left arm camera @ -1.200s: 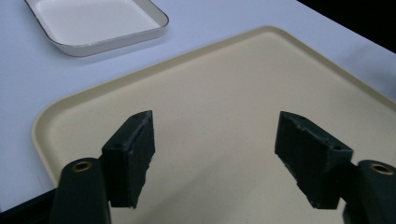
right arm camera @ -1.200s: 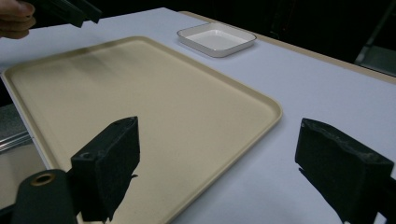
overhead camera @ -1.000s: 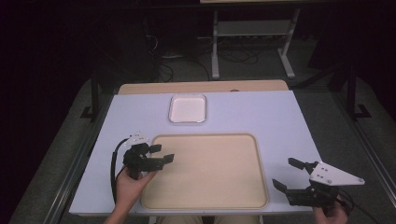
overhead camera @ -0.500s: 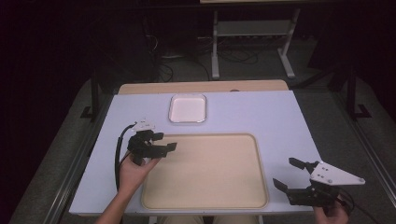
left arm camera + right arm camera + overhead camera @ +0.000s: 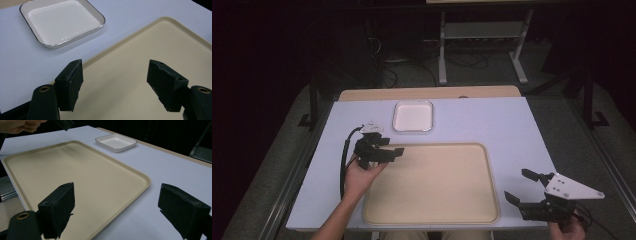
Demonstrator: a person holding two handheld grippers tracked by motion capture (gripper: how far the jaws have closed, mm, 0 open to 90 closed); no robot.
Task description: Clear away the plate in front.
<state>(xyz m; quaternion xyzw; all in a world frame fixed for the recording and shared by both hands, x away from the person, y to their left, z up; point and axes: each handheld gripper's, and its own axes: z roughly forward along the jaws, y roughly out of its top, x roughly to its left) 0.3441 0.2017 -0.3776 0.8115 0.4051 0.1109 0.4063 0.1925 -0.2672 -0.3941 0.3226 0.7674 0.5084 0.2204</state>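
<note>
High view: left gripper (image 5: pixel 396 151) spread, empty, over far left corner of large beige plastic tray (image 5: pixel 432 215), near small white square dish (image 5: pixel 413 116) toward the far edge of the pale surface (image 5: pixel 492 120). Right gripper (image 5: pixel 518 187) spread, empty, at near right corner.

Left gripper view: fingers (image 5: pixel 71 82) apart above tray (image 5: pixel 140 55), dish (image 5: pixel 62 21) ahead. Reaching step, probably; next, closing on dish rim.

Right gripper view: fingers (image 5: pixel 58 206) apart, idle beside tray (image 5: pixel 75 170).

Black two-jaw left gripper (image 5: pixel 389 149), black cable; right gripper (image 5: pixel 523 187), grey triangular screwed plate
</note>
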